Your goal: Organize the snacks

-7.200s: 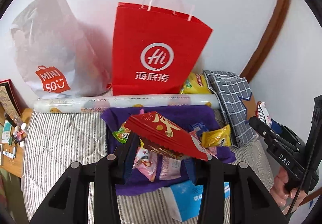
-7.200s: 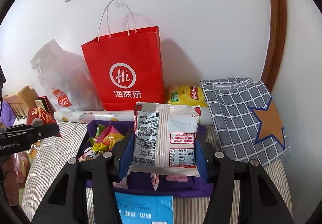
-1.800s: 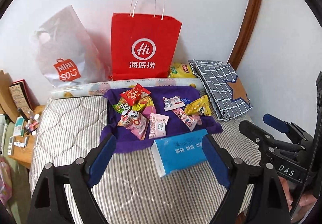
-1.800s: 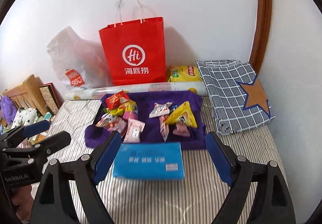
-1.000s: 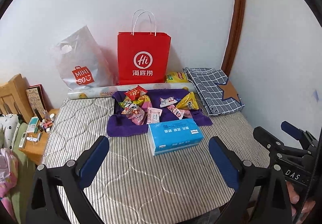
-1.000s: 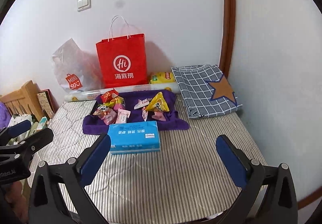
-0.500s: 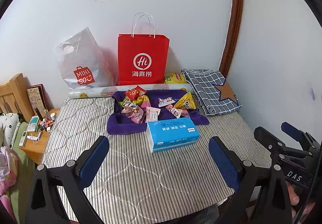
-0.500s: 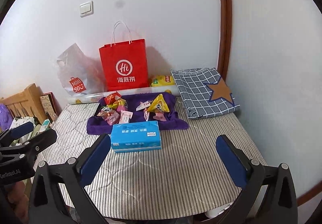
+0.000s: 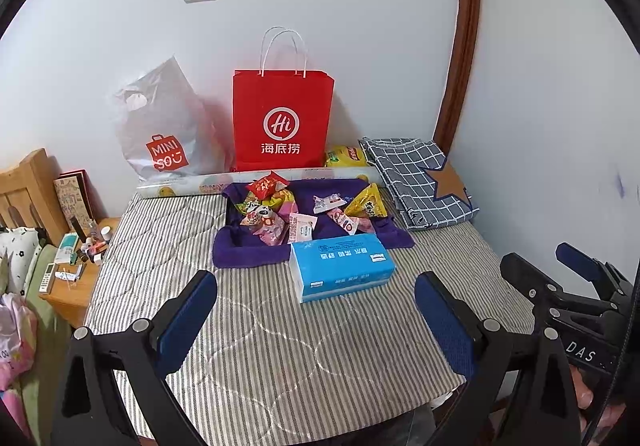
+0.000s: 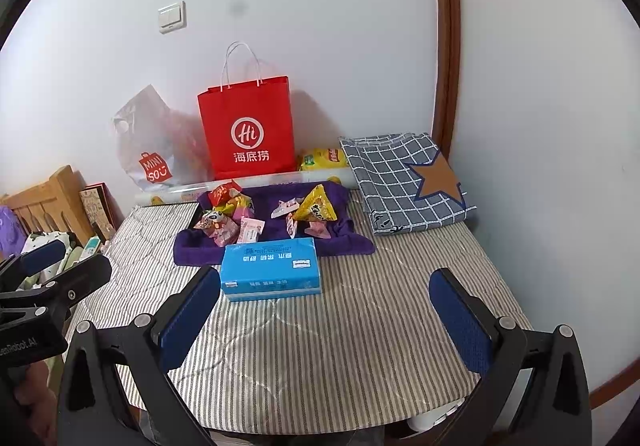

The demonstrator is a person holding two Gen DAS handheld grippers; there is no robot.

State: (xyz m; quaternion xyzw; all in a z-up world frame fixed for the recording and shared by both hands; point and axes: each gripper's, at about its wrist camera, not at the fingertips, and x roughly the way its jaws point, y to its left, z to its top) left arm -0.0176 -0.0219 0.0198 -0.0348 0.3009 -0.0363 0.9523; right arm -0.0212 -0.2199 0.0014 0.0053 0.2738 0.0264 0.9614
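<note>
Several snack packets lie on a purple cloth (image 9: 248, 254) (image 10: 352, 242) at the far side of the striped mattress. A red packet (image 9: 267, 183) (image 10: 223, 191) tops the left pile, and a yellow triangular packet (image 9: 367, 202) (image 10: 318, 209) and a small white packet (image 9: 328, 202) lie to the right. My left gripper (image 9: 316, 298) hangs wide open and empty over the near mattress. My right gripper (image 10: 326, 296) is likewise wide open and empty, well short of the snacks. Each gripper also shows at the edge of the other's view.
A blue tissue box (image 9: 342, 266) (image 10: 272, 269) sits just in front of the cloth. Behind it stand a red paper bag (image 9: 282, 121), a grey plastic bag (image 9: 164, 125) and a rolled sheet (image 9: 256, 178). A checked cloth (image 9: 420, 177) lies right; a cluttered bedside table (image 9: 76, 270) lies left.
Both grippers let go of their packets, the red and the white one, which now lie on the cloth. Both have drawn back, open, to the near edge, barely moving in the last half second.
</note>
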